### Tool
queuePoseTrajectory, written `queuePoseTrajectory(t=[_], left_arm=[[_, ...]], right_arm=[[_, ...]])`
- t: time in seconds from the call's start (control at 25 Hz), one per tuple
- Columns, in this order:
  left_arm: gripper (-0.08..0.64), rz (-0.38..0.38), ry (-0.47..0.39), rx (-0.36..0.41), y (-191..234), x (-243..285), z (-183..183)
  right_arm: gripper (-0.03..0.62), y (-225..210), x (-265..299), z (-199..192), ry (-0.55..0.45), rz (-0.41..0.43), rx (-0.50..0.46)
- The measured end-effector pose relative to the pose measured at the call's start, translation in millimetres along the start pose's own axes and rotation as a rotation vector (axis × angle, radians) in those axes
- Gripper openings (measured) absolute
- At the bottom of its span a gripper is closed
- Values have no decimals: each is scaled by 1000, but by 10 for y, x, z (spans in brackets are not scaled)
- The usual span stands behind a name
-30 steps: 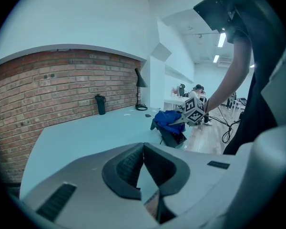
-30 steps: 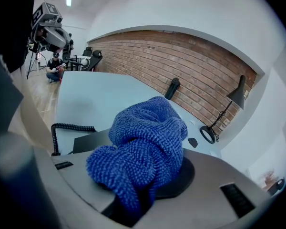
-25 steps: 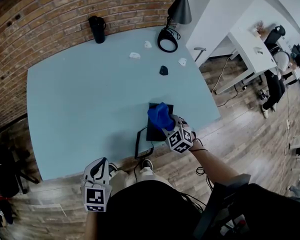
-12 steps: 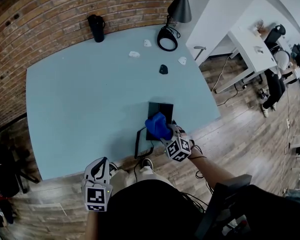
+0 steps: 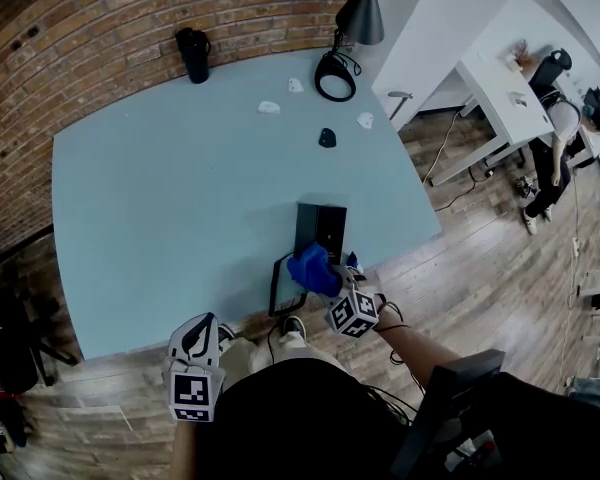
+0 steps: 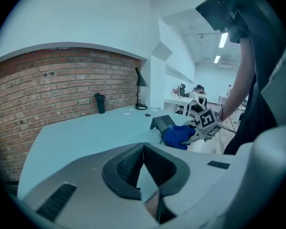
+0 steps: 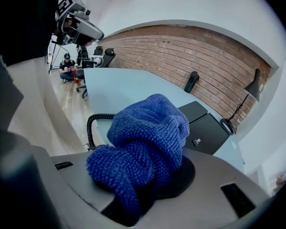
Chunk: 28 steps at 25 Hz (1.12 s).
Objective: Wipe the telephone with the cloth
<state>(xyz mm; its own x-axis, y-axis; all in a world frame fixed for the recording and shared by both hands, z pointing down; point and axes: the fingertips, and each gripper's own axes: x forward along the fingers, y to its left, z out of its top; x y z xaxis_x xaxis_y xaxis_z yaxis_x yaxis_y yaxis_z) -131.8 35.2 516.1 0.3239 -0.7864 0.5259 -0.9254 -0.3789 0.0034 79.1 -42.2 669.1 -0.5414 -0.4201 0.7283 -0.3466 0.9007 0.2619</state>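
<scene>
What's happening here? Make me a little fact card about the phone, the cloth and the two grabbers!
Table: pale blue tabletop beside a brick wall
Telephone: black desk telephone, close to the table's near edge
Cloth: crumpled blue fluffy cloth, at the telephone's near end
Right gripper: fingers clamped on the cloth
Left gripper: fingers together, nothing in them, held off the table near the person
Also on table: black desk lamp, tall black flask
</scene>
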Motion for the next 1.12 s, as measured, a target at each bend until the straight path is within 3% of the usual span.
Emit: queuePoseTrajectory(t=[0.48,0.56,0.6,0.72,0.8,0.88,0.96,1.12], left_arm=[[21,6,-3,-4,-9,-36,-27],[21,10,-3,-6,-6,-50,-33],[21,12,-3,-8,1,-56,-38],[21,20,-2,-17,32,-74,-52],[21,20,-2,-20,35,-84,-54],[21,18,-2,-19,25,-91,-57],[21,15,-1,-16,10,-95,-59],[21,11,2,-12,-5,-103,-86]], right_arm=[[141,243,-5,-72,28,53,17],[141,263,-8,-74,32,88,125],[141,266,-10,-59,33,129,235],[141,331,-51,77,13,358,616],[142,350,-118,195,-14,491,714],[143,228,-171,240,-17,515,653],[144,-31,-203,246,1,460,505],[144,-784,-289,358,21,197,93]])
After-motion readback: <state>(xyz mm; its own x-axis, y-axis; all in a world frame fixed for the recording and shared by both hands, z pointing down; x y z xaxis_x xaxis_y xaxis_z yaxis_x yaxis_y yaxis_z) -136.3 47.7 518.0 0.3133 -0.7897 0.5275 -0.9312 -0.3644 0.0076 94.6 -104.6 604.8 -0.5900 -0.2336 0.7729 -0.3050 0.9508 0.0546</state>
